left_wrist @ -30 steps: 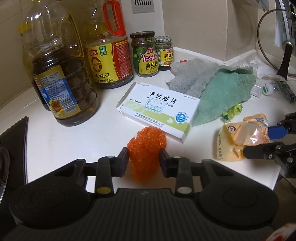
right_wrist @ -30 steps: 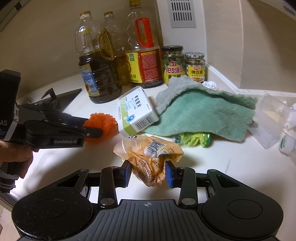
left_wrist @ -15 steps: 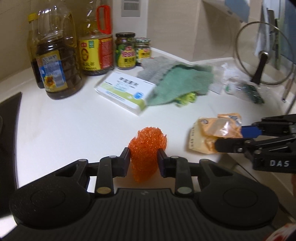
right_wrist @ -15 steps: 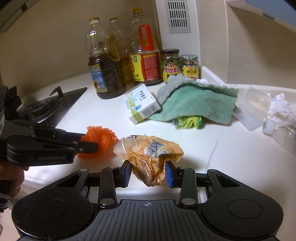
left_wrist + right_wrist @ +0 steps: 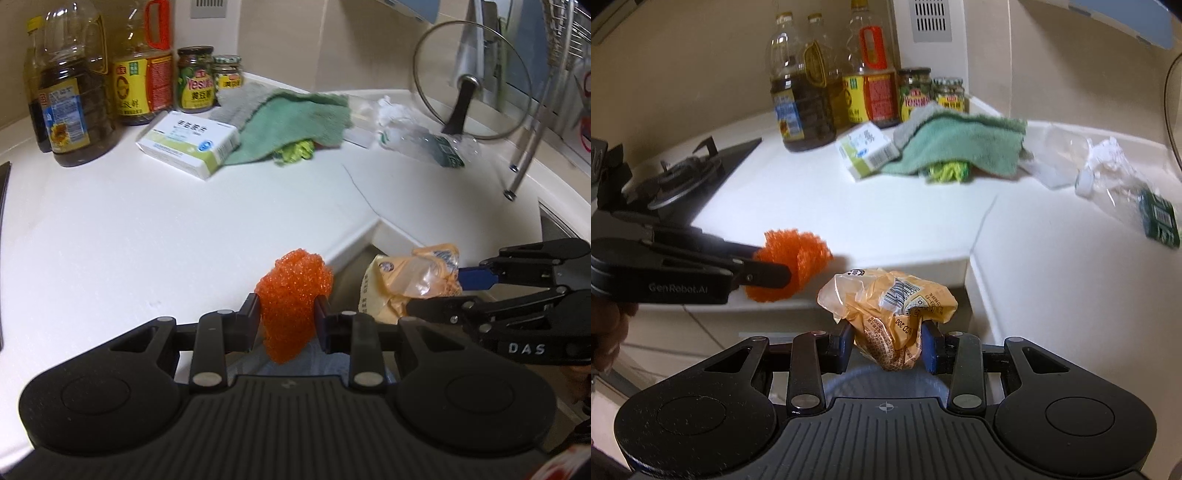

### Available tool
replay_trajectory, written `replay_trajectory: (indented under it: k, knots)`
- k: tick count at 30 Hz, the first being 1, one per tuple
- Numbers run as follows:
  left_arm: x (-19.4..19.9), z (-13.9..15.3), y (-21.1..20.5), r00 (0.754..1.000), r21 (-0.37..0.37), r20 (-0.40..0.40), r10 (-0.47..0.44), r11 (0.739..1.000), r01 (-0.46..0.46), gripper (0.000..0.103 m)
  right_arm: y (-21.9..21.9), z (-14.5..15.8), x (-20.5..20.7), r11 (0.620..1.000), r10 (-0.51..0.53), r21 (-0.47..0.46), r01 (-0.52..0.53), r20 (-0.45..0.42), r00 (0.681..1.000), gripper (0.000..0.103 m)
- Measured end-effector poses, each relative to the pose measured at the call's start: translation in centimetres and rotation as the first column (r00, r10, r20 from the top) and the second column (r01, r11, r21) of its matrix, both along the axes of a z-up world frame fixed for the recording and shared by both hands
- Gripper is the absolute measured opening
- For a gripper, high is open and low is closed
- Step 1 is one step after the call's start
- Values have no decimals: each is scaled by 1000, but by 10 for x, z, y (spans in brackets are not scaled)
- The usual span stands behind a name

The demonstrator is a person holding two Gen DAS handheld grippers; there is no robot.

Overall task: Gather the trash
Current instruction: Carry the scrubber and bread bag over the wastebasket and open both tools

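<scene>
White L-shaped counter (image 5: 155, 236), seen from both wrist cameras, with the two hand-held tools working at its near edge. Along the far wall, oil bottles (image 5: 798, 107) and jars (image 5: 916, 94) are standing, and these are judged to be stores, not trash. In front of them a green towel (image 5: 291, 118) is lying over a yellow-green wrapper (image 5: 947, 171), with a white medicine box (image 5: 188, 142) just to its left. At far right a crushed clear bottle (image 5: 1123, 188) and a crumpled white paper (image 5: 1106, 151) are waiting near each other on the counter.

The right gripper (image 5: 888, 345) is clamping its pads on a crumpled yellow snack bag (image 5: 890, 299), carrying it beyond the counter's near edge; a rounded blue-grey rim (image 5: 882, 380), possibly a bin, is showing directly below, though too little is visible to be sure. The left gripper (image 5: 286, 323) is squeezing an orange mesh net (image 5: 291, 299) between its pads, likewise hanging off the near edge, to the left of the bag.

Progress, as judged: two pieces are lifted and appear close to being dropped; neither is released yet. The bottle, the paper and the wrapper under the towel are remaining to be collected; whether the box counts as trash cannot be told.
</scene>
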State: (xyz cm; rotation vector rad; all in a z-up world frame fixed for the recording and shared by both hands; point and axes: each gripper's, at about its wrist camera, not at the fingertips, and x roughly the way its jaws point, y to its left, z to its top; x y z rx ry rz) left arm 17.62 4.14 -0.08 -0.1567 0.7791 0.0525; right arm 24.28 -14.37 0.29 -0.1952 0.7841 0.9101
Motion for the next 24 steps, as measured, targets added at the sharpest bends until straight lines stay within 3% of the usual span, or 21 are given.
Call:
replay_trajectory:
  k: [7, 24]
  knots:
    - [-19, -11, -13, 998, -26, -41, -42, 999, 41, 28, -6, -21, -19, 997, 33, -66, -34, -19, 999, 37]
    - [-13, -95, -23, 968, -75, -249, -31, 997, 13, 28, 2, -100, -26, 966, 74, -241, -96, -96, 993, 37]
